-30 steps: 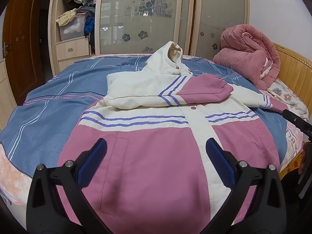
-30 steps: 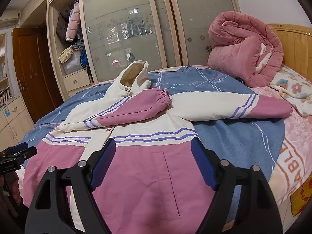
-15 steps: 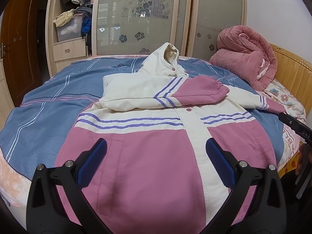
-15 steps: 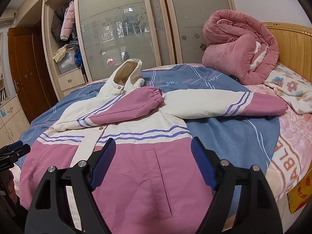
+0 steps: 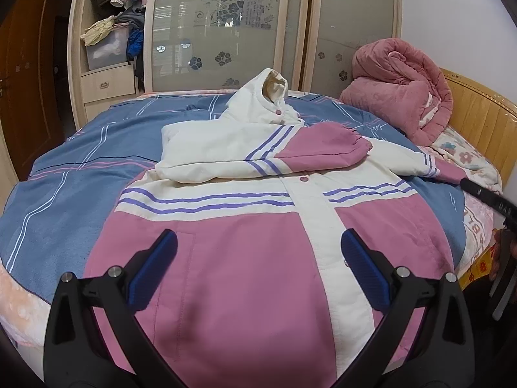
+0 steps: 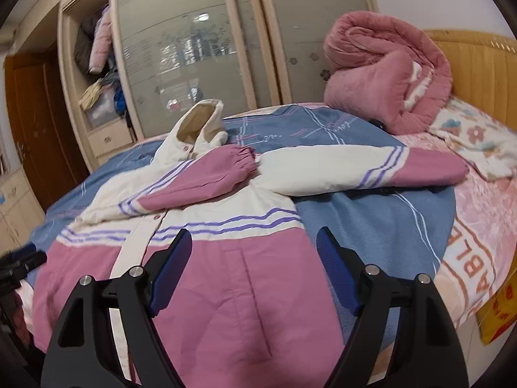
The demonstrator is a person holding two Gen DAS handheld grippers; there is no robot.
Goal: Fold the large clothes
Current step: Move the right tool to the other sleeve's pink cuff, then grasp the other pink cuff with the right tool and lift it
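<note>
A pink and white hooded jacket (image 5: 245,258) with purple stripes lies front up on the bed, and also shows in the right wrist view (image 6: 232,284). Its left sleeve (image 5: 290,158) is folded across the chest. Its right sleeve (image 6: 371,168) lies stretched out to the right on the blue blanket. The white hood (image 5: 265,100) stands up at the far end. My left gripper (image 5: 258,252) is open and empty above the jacket's lower body. My right gripper (image 6: 253,245) is open and empty above the jacket's lower right part.
A blue blanket (image 5: 71,174) covers the bed. A rolled pink quilt (image 6: 384,71) sits at the far right by the wooden headboard (image 6: 484,71). A wardrobe with glass sliding doors (image 5: 226,26) stands behind the bed. The right gripper's edge (image 5: 491,200) shows at the right of the left wrist view.
Both grippers have moved a little over the jacket's lower part, and both stay open. The right wrist view has tilted. The jacket has not moved.
</note>
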